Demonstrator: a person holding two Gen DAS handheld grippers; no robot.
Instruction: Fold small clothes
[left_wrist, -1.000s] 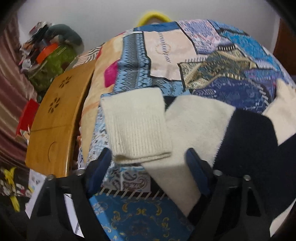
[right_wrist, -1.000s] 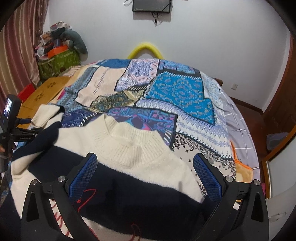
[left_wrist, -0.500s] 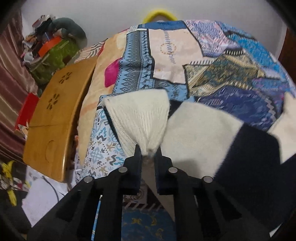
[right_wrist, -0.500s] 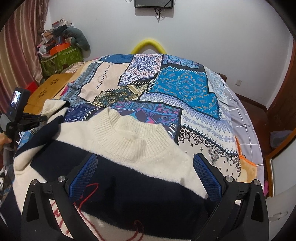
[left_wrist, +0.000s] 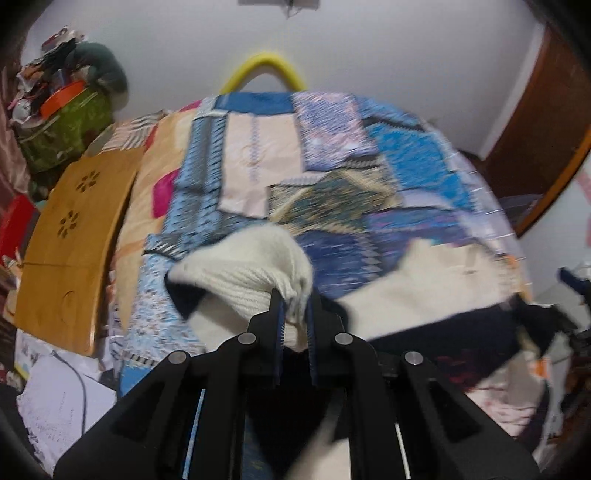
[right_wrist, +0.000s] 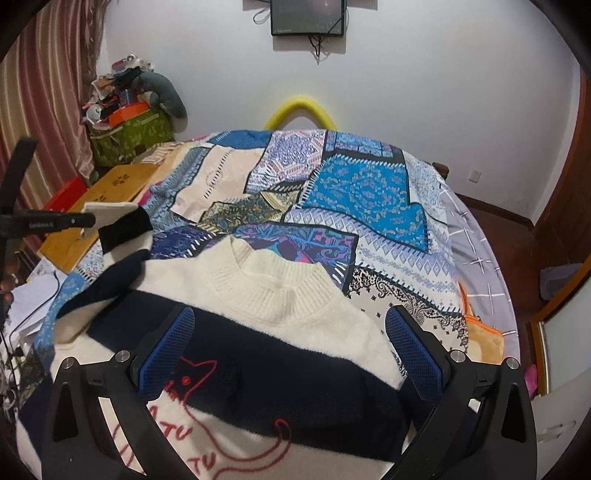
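Note:
A small cream and navy striped sweater (right_wrist: 280, 332) with a red cat outline lies front up on the patchwork bedspread (right_wrist: 354, 192). My left gripper (left_wrist: 295, 314) is shut on the cream ribbed cuff of the sleeve (left_wrist: 255, 269) and holds it lifted off the bed. In the right wrist view the left gripper (right_wrist: 88, 220) shows at far left with the sleeve (right_wrist: 122, 229) hanging from it. My right gripper (right_wrist: 290, 343) is open and empty, hovering over the sweater's chest just below the collar.
A wooden lap board (left_wrist: 70, 236) lies along the bed's left edge, with papers and a cable (left_wrist: 55, 402) below it. A cluttered green bin (right_wrist: 129, 136) stands at the back left. A yellow arch (right_wrist: 299, 107) rises behind the bed. A wooden door (left_wrist: 535, 122) is on the right.
My left gripper closed on the sleeve cuff, then lifted it up off the bed and toward the sweater's body. The right gripper stayed open and rose slightly.

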